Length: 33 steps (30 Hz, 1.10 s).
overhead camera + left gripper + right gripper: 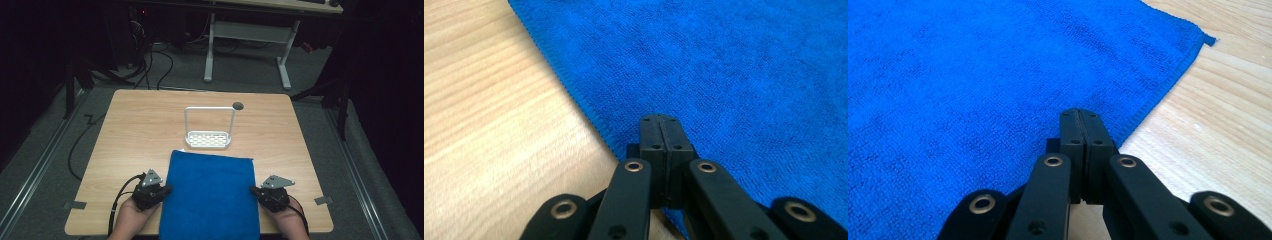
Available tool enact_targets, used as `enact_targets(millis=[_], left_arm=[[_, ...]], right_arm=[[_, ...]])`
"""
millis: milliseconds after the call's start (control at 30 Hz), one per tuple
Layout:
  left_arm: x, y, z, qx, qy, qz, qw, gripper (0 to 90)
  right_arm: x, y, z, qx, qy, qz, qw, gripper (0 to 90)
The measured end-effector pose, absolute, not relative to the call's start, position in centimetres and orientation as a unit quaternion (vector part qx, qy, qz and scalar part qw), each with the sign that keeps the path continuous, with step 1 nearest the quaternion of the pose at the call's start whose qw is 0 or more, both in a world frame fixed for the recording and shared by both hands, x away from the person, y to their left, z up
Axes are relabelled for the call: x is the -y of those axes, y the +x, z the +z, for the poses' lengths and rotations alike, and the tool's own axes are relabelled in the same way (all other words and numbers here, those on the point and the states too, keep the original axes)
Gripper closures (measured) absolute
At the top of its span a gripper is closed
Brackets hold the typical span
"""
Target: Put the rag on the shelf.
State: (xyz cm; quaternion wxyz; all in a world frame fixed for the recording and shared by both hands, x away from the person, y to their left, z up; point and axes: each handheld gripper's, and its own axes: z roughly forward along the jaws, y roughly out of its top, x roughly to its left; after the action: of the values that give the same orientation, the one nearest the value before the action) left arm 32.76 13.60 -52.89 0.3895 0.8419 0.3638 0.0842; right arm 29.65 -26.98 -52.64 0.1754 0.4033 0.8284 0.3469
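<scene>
- Cloth (210,195): blue, flat on table (130,130), near edge, in front of white rack (208,130).
- Left gripper (166,190): jaws fully closed, at cloth's left edge; grip on cloth cannot be told.
- Right gripper (254,190): jaws fully closed, at right edge; likewise.

High view: table (150,130) lit from overhead, room around it near black (floor dim). Slightly soft, low-res. Both gripper views bright, even light, no glare; blue towel (724,65) weave sharp, wood grain w/ slight blur.
</scene>
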Motion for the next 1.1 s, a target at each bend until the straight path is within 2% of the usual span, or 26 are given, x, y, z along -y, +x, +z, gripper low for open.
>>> enact_targets(millis=[67, 167, 333, 533, 667, 867, 967, 1100], left_arm=[[-13.5, 32.7, -52.8, -0.365, 0.843, 0.086, 0.385, 90.0], [-13.5, 32.8, -52.7, -0.369, 0.835, 0.090, 0.398, 83.7], [-13.7, 34.5, -52.3, -0.380, 0.805, 0.146, 0.431, 75.3], [-12.9, 36.8, -52.4, -0.386, 0.798, 0.168, 0.431, 68.1], [-12.6, 39.3, -52.4, -0.408, 0.781, 0.173, 0.439, 64.7], [-11.7, 42.3, -53.1, -0.428, 0.783, 0.161, 0.423, 57.0], [-11.8, 42.7, -53.1, -0.437, 0.767, 0.161, 0.442, 57.3], [-12.3, 43.2, -53.4, -0.455, 0.755, 0.133, 0.452, 59.6]], right_arm=[[26.7, 29.6, -52.5, -0.832, 0.394, 0.342, 0.187, 90.0], [26.9, 29.6, -52.2, -0.824, 0.395, 0.355, 0.198, 88.4], [28.2, 30.2, -52.1, -0.804, 0.417, 0.368, 0.210, 82.8], [28.9, 30.4, -52.0, -0.795, 0.428, 0.375, 0.211, 81.1], [29.1, 30.4, -52.0, -0.794, 0.427, 0.378, 0.212, 80.3], [29.4, 30.4, -51.9, -0.789, 0.433, 0.381, 0.211, 80.0], [29.3, 30.5, -52.0, -0.789, 0.434, 0.381, 0.211, 77.9], [29.1, 30.9, -52.2, -0.783, 0.442, 0.388, 0.205, 73.0]])
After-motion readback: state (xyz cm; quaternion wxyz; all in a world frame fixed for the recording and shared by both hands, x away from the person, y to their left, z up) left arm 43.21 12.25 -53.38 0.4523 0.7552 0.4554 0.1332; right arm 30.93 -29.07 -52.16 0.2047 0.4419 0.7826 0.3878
